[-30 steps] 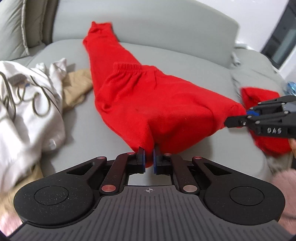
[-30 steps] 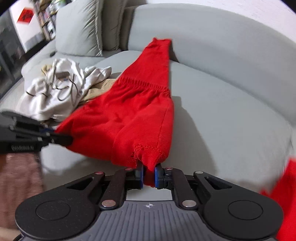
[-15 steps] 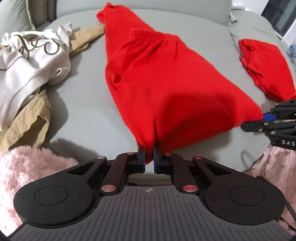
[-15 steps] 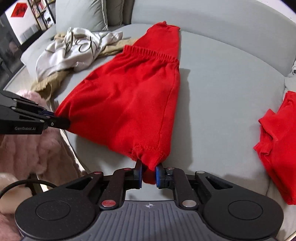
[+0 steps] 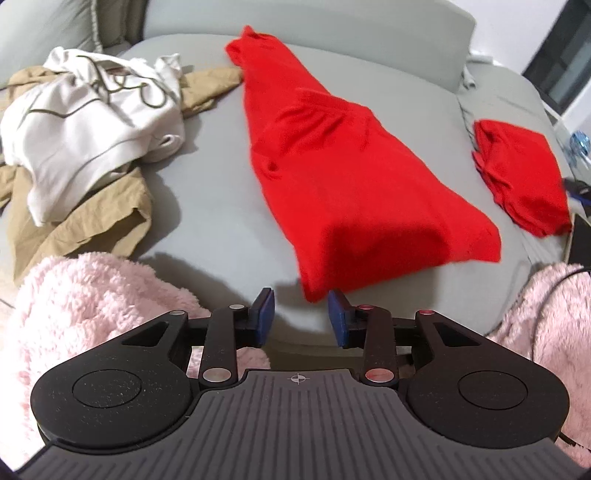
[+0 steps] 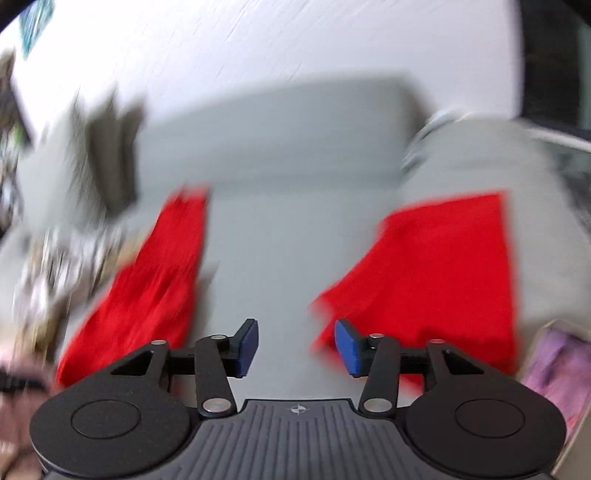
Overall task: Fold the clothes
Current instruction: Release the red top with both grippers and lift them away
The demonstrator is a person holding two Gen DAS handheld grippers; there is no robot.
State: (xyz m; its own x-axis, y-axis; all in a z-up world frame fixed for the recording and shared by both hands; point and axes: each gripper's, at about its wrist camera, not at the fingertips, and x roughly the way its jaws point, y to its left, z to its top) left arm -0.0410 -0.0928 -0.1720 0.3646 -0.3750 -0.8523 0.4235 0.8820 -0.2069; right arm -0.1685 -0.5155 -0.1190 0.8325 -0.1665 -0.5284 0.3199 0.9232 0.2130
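Moved since earlier: both my grippers, left [image 5: 300,314] and right [image 6: 294,345], released; red sweater [image 5: 343,177] dropped mid-frame. Step: re-grasp; next fold.

A grey sofa [image 5: 221,206] carries red trousers [image 5: 354,177], a folded red garment [image 5: 521,177], and a white hoodie [image 5: 85,125].

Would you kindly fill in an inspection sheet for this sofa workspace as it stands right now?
Surface: grey sofa seat, soft and slightly curved.
Job's things: long red garment lying spread on the seat, near corner just ahead of the left hand-held gripper; folded red garment to its right.
Clutter: white hoodie heaped on tan clothing; pink fluffy fabric at the near edge.
Grippers: left jaws apart, empty; right hand-held gripper jaws apart, empty, view motion-blurred.
Cables: thin dark cable over the pink fabric, right side.
Surroundings: sofa backrest, white wall.
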